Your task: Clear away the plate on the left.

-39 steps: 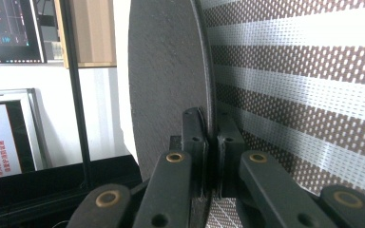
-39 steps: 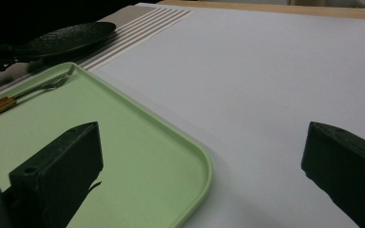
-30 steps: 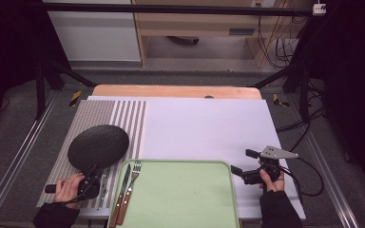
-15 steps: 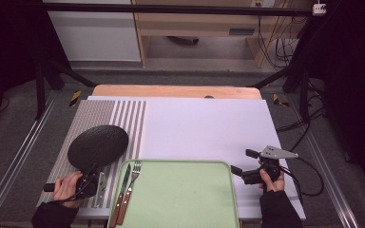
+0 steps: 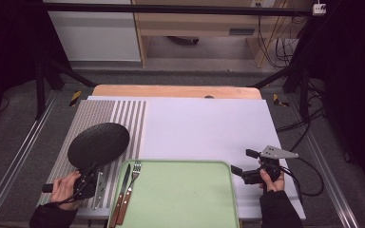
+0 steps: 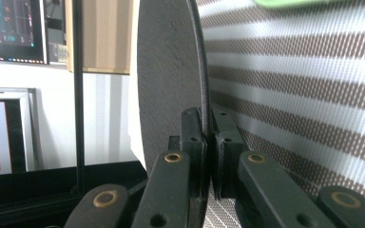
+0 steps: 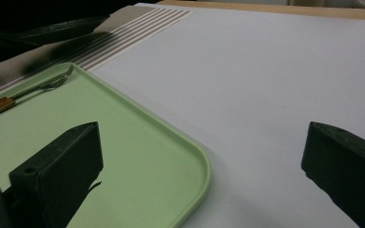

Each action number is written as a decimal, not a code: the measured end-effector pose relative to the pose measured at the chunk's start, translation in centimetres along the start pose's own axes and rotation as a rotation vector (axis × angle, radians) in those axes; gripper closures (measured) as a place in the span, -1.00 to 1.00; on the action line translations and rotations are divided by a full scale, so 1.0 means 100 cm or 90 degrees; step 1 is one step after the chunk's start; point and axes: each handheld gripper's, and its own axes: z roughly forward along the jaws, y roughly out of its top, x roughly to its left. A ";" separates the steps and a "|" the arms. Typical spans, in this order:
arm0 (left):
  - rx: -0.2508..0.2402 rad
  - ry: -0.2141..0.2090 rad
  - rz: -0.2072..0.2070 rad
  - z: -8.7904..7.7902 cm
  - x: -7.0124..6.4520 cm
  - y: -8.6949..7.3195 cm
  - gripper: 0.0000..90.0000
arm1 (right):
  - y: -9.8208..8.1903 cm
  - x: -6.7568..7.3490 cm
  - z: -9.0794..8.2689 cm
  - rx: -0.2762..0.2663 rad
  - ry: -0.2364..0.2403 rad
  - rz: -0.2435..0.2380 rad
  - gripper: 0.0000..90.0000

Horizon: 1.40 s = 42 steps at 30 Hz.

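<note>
The round black matte plate [image 5: 98,144] is held by its near rim in the closed left gripper [image 5: 86,179], over the striped mat just left of the pale green plastic tray [image 5: 180,199], the empty right gripper [image 5: 240,171] standing open at that tray's right edge.

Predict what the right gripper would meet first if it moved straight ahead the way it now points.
Probably the green tray: the right gripper, jaws open, points at its near corner, though it might pass just above the rim.
</note>
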 end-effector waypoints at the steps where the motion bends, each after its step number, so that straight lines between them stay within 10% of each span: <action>1: -0.003 0.002 0.002 -0.001 0.001 0.002 0.89 | 0.000 0.000 0.000 0.000 0.000 0.000 -0.99; 42: -0.167 -0.003 0.025 -0.059 0.007 0.090 0.89 | 0.000 0.000 0.000 -0.001 -0.002 0.001 -0.99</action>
